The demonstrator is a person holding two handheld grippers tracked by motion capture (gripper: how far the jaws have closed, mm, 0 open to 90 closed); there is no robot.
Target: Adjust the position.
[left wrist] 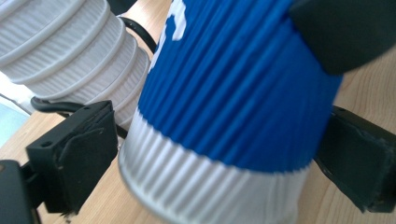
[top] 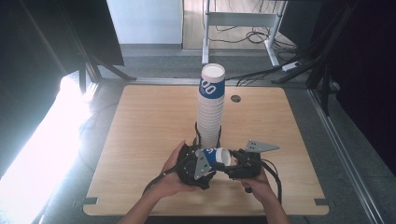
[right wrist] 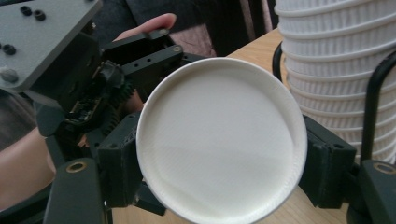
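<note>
Cup (top: pixel 217 156), blue-banded with a white ribbed foot, lies on its side between my two claws, just above the desk (top: pixel 140 140) and right in front of the tall stack of cups (top: pixel 211 105).

My right claw (top: pixel 229 163) is clamped on it near the rim: in the right gripper view the cup's white mouth (right wrist: pixel 222 140) faces straight at me, with one black pad pressed against each side of the rim. The jaws stand narrow and the cup sits firm between them.

My left claw (top: pixel 205 163) is at the cup's other end. In the left gripper view the ribbed blue wall (left wrist: pixel 233 93) and white foot sit between my two jaws, but the left pad (left wrist: pixel 74 154) stands a little off the foot with desk showing in the gap, and the right pad (left wrist: pixel 359 163) lies close beside the wall; I cannot tell whether it touches. So my left claw is spread around the cup, not pinching it.

Beyond my left claw, to its left, the white ribbed stack rises, held in a black wire stand (left wrist: pixel 56 106). From my right claw the same stack stands to the right, close by, with a black upright of the stand (right wrist: pixel 373 107) before it.
</note>
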